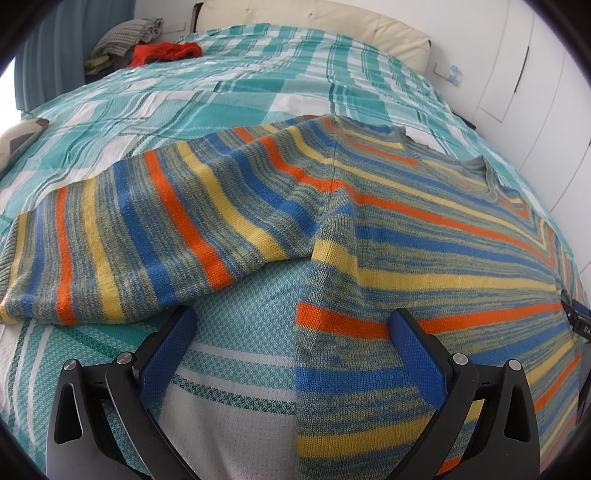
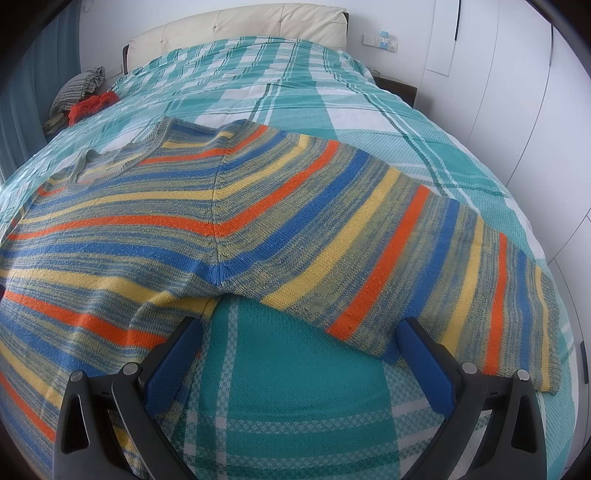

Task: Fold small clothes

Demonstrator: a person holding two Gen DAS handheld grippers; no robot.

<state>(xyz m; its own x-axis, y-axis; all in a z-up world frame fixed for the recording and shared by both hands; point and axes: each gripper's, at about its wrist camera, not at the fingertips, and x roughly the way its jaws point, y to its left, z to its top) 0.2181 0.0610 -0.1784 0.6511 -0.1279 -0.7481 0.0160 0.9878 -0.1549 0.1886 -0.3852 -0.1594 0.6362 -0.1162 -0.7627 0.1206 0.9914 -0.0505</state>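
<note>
A knitted sweater with blue, orange, yellow and grey stripes point(image 1: 424, 229) lies flat on the bed, sleeves spread out, collar at the far side. In the left wrist view its left sleeve point(image 1: 122, 236) stretches to the left. My left gripper point(image 1: 291, 332) is open and empty, low over the body's left side edge near the armpit. In the right wrist view the sweater point(image 2: 122, 229) fills the left and its right sleeve point(image 2: 424, 258) runs to the right. My right gripper point(image 2: 301, 336) is open and empty, just below the right armpit, over bare bedspread.
The bed has a teal and white checked bedspread point(image 2: 332, 92) and a cream headboard point(image 2: 243, 22). A red garment point(image 1: 162, 51) and a grey folded cloth point(image 1: 125, 35) lie at the far left corner. White wardrobe doors point(image 2: 517, 92) stand on the right.
</note>
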